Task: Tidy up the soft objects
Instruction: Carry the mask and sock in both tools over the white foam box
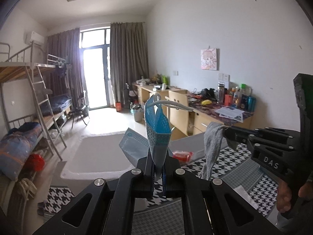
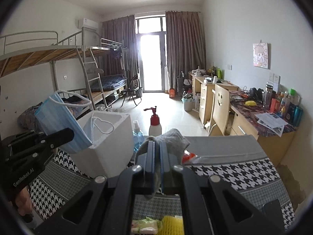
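Note:
My left gripper [image 1: 158,156] is shut on a blue face mask [image 1: 157,125], held up above the white box [image 1: 101,156]; the mask [image 2: 58,117] and left gripper [image 2: 66,135] also show in the right wrist view, over the box [image 2: 109,137]. My right gripper [image 2: 157,146] is shut on a grey sock [image 2: 174,141]; in the left wrist view the sock [image 1: 212,145] hangs from the right gripper [image 1: 225,130]. Another mask's ear loops [image 2: 101,126] lie inside the box.
A houndstooth cloth [image 2: 234,172] covers the table. A red packet [image 1: 182,154] lies on it. A pump bottle [image 2: 155,123] and a blue spray bottle [image 2: 138,135] stand behind the box. Yellow foam net [image 2: 172,225] and a tissue pack [image 2: 144,226] lie near me. Desks line the right wall, bunk beds the left.

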`<state>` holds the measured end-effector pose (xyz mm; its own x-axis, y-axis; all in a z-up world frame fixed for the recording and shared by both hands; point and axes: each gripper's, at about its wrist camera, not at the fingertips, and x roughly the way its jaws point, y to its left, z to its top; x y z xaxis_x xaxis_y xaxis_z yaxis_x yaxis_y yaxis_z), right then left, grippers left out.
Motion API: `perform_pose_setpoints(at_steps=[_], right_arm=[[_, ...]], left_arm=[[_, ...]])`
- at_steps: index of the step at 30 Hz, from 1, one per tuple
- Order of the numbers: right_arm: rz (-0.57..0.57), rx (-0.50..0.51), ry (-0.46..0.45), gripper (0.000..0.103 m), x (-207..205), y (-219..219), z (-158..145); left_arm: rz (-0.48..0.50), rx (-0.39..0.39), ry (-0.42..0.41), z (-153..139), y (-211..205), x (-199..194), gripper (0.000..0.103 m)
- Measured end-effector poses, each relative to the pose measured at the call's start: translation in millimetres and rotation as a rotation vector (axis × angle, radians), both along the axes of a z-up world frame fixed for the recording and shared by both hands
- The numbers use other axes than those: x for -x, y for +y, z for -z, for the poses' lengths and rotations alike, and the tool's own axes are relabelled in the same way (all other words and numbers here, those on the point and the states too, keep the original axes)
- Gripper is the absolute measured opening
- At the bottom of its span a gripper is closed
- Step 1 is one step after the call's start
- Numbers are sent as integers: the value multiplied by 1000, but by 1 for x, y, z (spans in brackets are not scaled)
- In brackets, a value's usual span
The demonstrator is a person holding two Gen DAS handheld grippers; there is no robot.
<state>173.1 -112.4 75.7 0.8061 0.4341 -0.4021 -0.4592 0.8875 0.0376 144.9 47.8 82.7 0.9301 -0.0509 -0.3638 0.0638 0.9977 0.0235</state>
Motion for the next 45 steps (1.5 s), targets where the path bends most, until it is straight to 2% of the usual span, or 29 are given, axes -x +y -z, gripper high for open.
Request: perform_pose_setpoints(at_steps=[9,20,35,45], right_arm=[[-34,-15,-20,7,-7,12,-20],[-73,-9,-28,7,-24,32,-31],[-137,-3,-61,7,-41,69,-47],[-170,-3,-68,7,-51,91,-53]], left_arm=[[-46,8,-4,-14,13,-15,6],[-120,9,10,-16,32,-35,6],[-232,19,67,-5,74,-60,6],[-246,39,129,10,91,-79,6]])
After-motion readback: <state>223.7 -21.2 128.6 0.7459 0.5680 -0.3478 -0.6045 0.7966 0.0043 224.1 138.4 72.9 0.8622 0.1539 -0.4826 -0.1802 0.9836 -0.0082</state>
